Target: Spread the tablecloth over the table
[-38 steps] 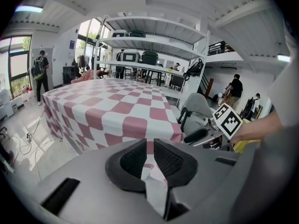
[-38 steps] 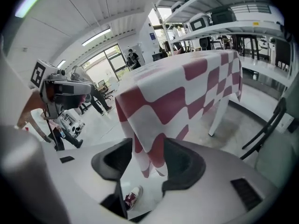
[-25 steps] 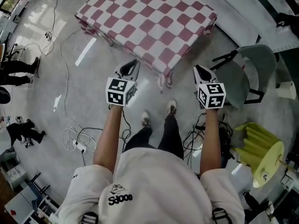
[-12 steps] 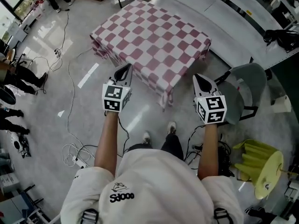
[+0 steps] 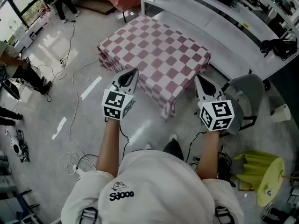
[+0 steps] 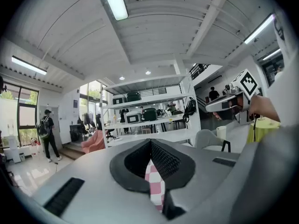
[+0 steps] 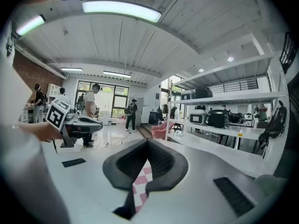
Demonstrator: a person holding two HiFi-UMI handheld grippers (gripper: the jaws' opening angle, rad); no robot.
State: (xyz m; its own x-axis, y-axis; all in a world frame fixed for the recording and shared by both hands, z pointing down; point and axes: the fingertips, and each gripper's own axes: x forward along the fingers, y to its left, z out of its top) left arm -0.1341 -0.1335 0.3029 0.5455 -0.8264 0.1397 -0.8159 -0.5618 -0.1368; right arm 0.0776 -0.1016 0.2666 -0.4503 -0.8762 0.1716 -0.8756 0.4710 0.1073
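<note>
Cloth [image 5: 156, 50] sits draped on the hidden table ahead of us, one corner hanging toward us between the grippers. Left gripper [image 5: 131, 74] is clamped on the near-left edge and right gripper [image 5: 200, 80] on the near-right edge, with checked fabric pinched in both. Both hands look equally near, so we judge the next pull goes outward.

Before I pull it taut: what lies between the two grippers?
In the head view, the tablecloth, its near corner hanging down, lies between the left gripper and the right gripper; floor shows below it.
</note>
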